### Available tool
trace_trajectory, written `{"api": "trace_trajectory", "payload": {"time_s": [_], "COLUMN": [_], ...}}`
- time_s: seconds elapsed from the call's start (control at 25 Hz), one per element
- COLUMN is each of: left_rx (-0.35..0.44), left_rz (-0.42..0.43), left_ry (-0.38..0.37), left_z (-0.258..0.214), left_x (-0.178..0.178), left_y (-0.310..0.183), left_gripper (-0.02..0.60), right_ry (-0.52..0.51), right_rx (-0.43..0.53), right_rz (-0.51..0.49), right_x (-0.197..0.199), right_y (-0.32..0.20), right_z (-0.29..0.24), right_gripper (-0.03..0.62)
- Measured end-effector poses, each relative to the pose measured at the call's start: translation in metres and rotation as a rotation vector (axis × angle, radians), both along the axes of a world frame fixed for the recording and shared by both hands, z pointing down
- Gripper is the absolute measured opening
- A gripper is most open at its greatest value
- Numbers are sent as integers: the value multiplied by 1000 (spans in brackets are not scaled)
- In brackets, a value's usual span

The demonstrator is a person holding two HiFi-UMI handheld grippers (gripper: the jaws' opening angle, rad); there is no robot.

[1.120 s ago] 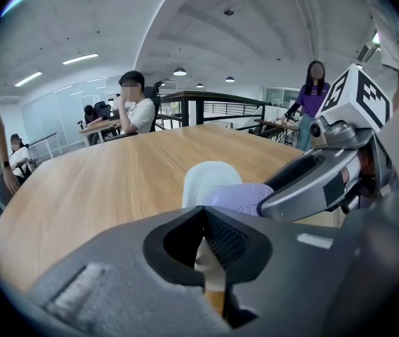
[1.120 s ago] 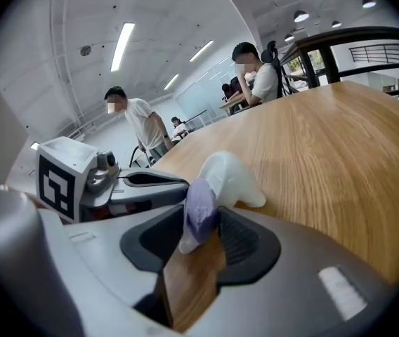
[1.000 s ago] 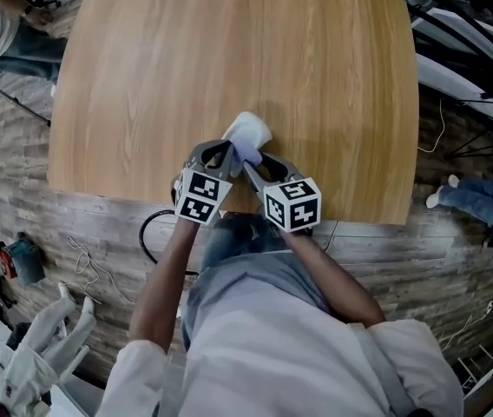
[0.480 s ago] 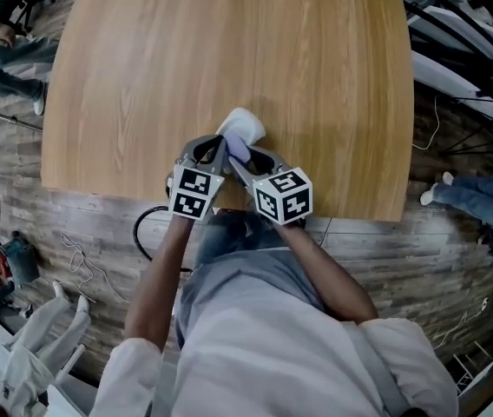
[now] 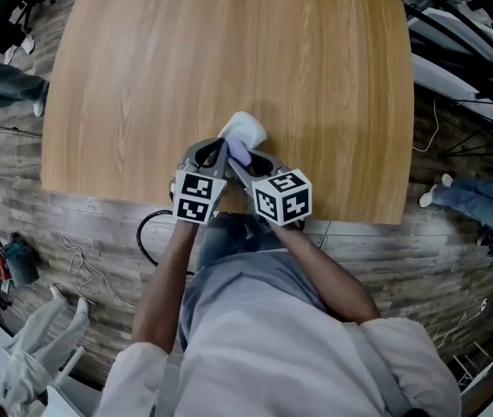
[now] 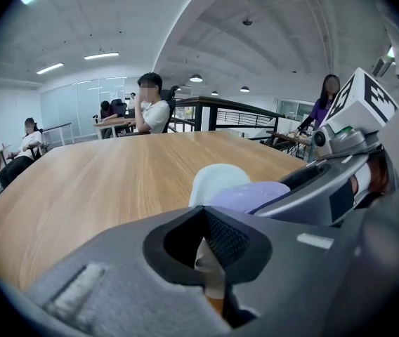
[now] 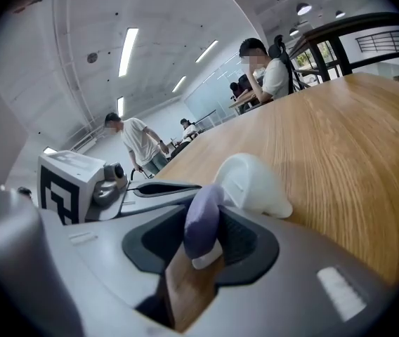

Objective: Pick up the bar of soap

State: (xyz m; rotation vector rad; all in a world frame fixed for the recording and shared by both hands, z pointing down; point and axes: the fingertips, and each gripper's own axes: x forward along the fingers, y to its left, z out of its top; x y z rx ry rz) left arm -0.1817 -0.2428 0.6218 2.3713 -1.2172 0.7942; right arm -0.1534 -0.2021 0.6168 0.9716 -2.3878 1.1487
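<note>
A lavender bar of soap (image 5: 238,151) lies in a white soap dish (image 5: 247,130) near the front edge of the wooden table (image 5: 142,76). My left gripper (image 5: 220,152) comes at the dish from its left. In the left gripper view it (image 6: 210,258) is shut on the dish's thin white rim (image 6: 217,182). My right gripper (image 5: 241,160) reaches in from the right. Its jaws (image 7: 203,241) are closing with the soap (image 7: 203,216) standing between them; the soap leans on the right pad, and a gap shows on the left side. The dish (image 7: 252,181) lies just beyond.
The table's front edge (image 5: 229,208) runs right under both grippers. A black cable (image 5: 147,233) loops on the plank floor below it. Seated people (image 6: 150,111) and other desks lie far behind the table, and a person (image 7: 138,142) stands off to one side.
Both grippers have stayed at the dish while the head view shifted slightly. A person at the upper left of the head view has moved further out of frame.
</note>
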Motion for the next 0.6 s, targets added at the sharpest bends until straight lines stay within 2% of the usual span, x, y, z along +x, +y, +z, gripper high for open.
{"api": "trace_trajectory", "payload": {"time_s": [0.4, 0.6], "left_rx": [36, 43], "left_rz": [-51, -59], "left_ry": [14, 25], "left_z": [-1, -2], "left_x": [-3, -3], "left_y": [1, 2], "left_gripper": [2, 3], "right_ry": [-12, -66], "right_rx": [-27, -71], "right_rz": [-13, 12], "right_x": [-1, 0], "right_y": [-1, -2], "right_z": [0, -1], "right_gripper": [127, 129]}}
